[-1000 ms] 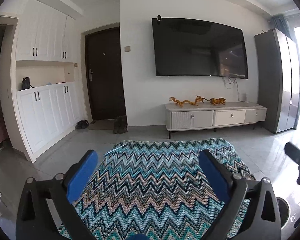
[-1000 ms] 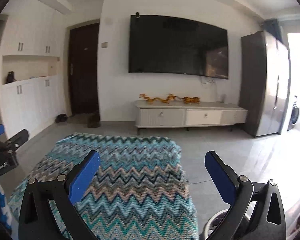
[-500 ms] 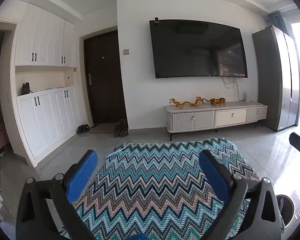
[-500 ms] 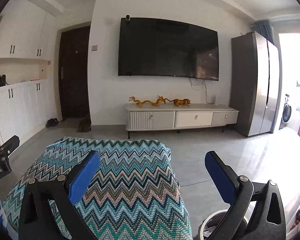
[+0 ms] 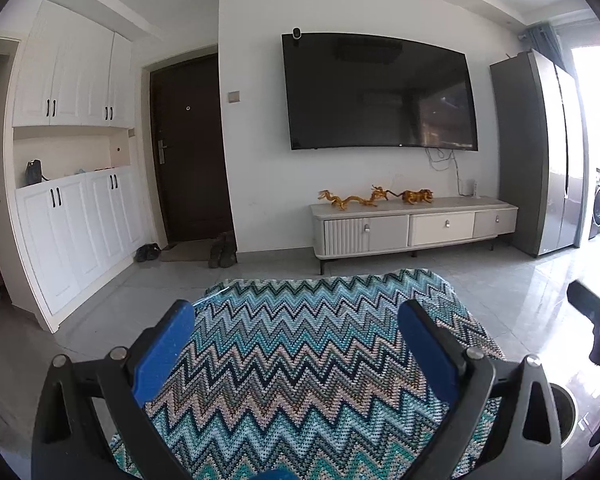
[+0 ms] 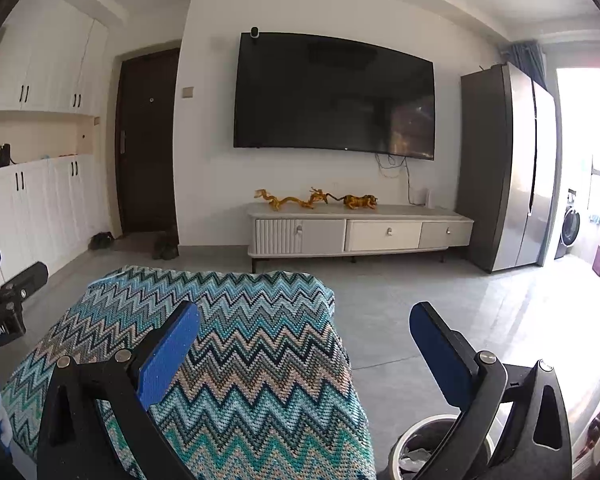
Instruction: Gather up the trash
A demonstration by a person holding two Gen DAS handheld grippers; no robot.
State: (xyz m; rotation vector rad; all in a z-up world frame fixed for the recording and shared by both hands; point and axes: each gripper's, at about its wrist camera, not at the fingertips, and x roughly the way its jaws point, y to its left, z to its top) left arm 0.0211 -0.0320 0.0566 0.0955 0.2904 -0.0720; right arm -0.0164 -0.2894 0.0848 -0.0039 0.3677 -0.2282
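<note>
We hold the left gripper (image 5: pixel 296 344) and right gripper (image 6: pixel 304 344) with jaws apart and empty, unchanged. Since earlier, both views tilted upward; the round white-rimmed trash bin (image 6: pixel 424 434) sits at five o'clock beside the teal zigzag knitted cloth (image 6: pixel 240 352).

Both grippers are held out level, side by side, pointing toward the far wall. The left gripper (image 5: pixel 296 336) has its two blue fingers (image 5: pixel 164 352) spread wide apart — nothing between them. The right gripper (image 6: pixel 304 340) matches it, blue fingers (image 6: pixel 440 348) set just as wide and gripping nothing. Each shows at the edge of the other's view — the right gripper (image 5: pixel 596 316) at the far right, the left gripper (image 6: pixel 8 296) at the far left.
</note>
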